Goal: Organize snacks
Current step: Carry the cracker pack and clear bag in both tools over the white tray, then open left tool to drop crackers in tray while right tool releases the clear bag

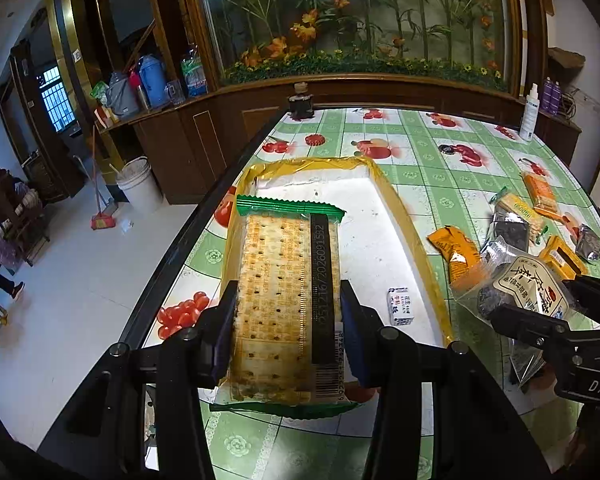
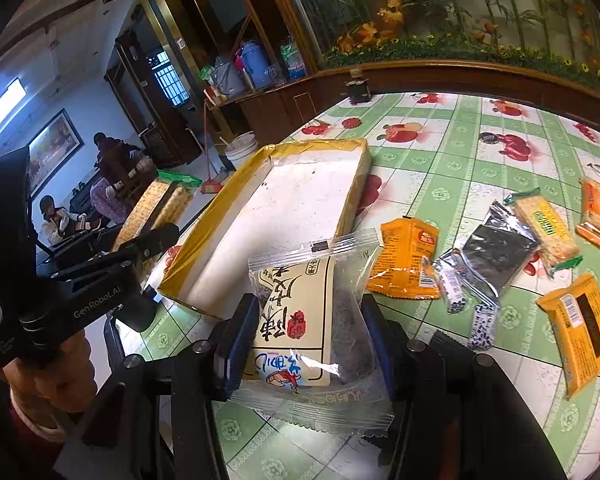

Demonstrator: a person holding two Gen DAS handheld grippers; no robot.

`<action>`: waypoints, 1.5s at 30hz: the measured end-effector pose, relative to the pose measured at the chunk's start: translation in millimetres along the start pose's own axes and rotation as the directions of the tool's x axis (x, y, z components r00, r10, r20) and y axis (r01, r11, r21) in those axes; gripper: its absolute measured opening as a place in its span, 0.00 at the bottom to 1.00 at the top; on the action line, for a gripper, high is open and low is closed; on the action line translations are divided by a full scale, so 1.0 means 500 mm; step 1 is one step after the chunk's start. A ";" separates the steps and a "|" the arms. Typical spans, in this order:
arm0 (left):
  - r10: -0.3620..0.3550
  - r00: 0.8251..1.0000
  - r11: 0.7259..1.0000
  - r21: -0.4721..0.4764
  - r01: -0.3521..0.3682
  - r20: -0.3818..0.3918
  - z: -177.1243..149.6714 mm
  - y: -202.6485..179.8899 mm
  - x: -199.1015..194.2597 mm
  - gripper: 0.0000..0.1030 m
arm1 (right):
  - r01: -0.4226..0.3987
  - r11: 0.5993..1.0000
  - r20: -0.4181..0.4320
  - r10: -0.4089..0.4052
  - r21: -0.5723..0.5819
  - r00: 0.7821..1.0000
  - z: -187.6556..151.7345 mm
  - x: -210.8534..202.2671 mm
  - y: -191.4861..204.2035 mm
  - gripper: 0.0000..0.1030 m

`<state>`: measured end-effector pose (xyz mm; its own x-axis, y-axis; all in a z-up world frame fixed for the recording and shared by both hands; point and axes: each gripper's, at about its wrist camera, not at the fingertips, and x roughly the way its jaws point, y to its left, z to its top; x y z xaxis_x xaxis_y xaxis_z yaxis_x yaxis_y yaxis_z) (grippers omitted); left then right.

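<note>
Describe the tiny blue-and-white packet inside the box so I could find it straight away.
Start at the shallow white box with yellow-taped edges on the green checked tablecloth. Inside it, near the box's right wall, lies the small blue-and-white packet, just right of the cracker pack held above the box. It is the only thing lying loose in the box.

One box sits on the table, yellow-rimmed, with one small blue-and-white candy inside it. Two grippers are up, each with one packet: the left gripper has a green-edged cracker pack, the right gripper a clear pack with a cream label. To the right lie three orange packets, one more green cracker pack, one dark foil pack and two blue-and-white candies. At the far edge stand one dark jar and one white spray bottle.
</note>
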<state>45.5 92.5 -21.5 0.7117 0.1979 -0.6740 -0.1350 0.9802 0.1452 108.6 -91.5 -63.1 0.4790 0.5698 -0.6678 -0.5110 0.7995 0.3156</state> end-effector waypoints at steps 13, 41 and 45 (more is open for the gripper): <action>-0.028 0.985 0.999 -0.049 0.020 -0.173 -0.022 0.020 0.123 0.43 | -0.043 0.999 -0.043 0.042 -0.023 0.998 0.046 0.109 0.018 0.51; 0.030 0.956 0.997 -0.058 -0.049 -0.291 0.001 0.036 0.240 0.49 | 0.013 0.981 -0.138 -0.040 -0.193 0.990 0.171 0.342 0.085 0.51; 0.027 0.955 0.998 -0.041 -0.041 -0.295 -0.002 0.035 0.236 0.56 | 0.036 0.978 -0.118 -0.062 -0.207 0.991 0.170 0.336 0.084 0.53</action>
<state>126.5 132.9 -98.9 0.4729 0.2194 -0.8534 -0.1927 0.9708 0.1428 228.0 54.1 -104.7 0.4219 0.4928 -0.7610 -0.6303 0.7628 0.1445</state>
